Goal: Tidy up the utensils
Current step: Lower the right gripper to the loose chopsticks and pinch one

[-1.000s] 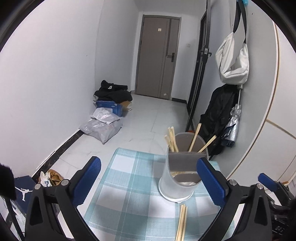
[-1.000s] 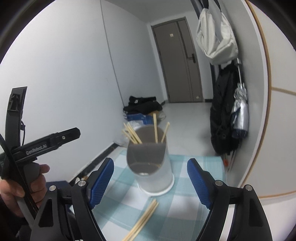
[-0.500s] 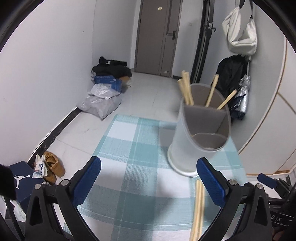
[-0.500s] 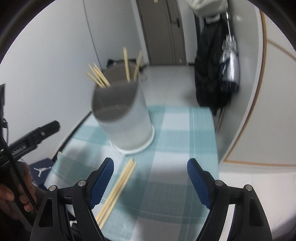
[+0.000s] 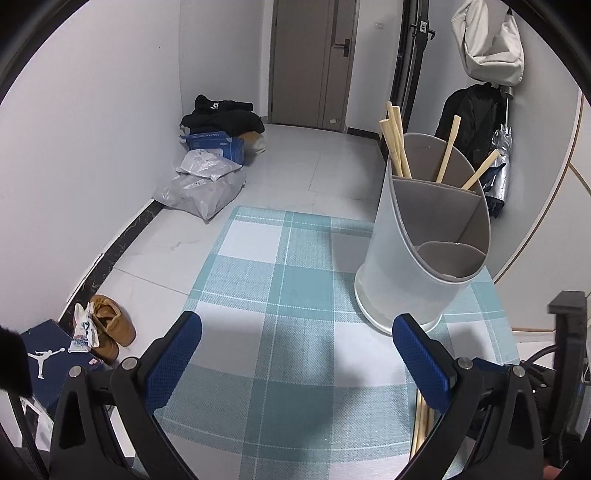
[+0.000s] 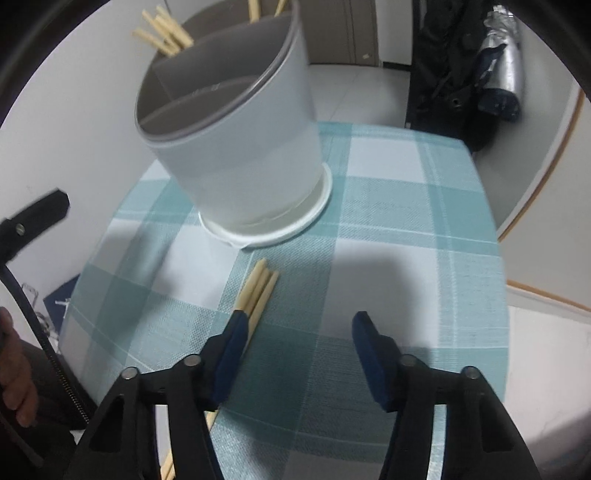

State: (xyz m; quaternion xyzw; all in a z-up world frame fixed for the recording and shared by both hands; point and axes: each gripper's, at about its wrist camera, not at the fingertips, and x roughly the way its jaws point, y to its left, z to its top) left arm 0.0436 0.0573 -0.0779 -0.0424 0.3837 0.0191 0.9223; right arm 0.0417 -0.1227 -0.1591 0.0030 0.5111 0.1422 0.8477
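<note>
The right gripper (image 6: 297, 325) hangs low over a table covered by a teal and white checked cloth (image 6: 399, 206), pointing steeply down. Its jaws have just been closing, yet they are apart and grasp nothing: only cloth lies between the blue pads. The left pad (image 6: 231, 354) covers the near part of a small bundle of loose chopsticks (image 6: 258, 290), so whether it touches them cannot be told. Three pale wooden tips show beyond the pad, side by side, pointing toward the holder; a short piece shows again below the finger, and the rest is cut off at the picture's lower edge.

Just beyond those tips stands the holder (image 6: 240, 147), a white round tub on a wider foot, its grey inside split into compartments. It looks soft and blurred here, and its top is cut off by the frame. More chopsticks (image 6: 166, 33) stand in its far compartment.

The left gripper (image 5: 295, 343) is spread wide and empty over bare cloth. In its view the holder (image 5: 417, 258) stands just past the right pad, and the near compartments show nothing inside. The loose chopsticks are mostly hidden behind the right finger; only a sliver (image 5: 421, 424) shows.

A hand (image 6: 14, 373) shows at the far left edge of the right view, partly cropped.
</note>
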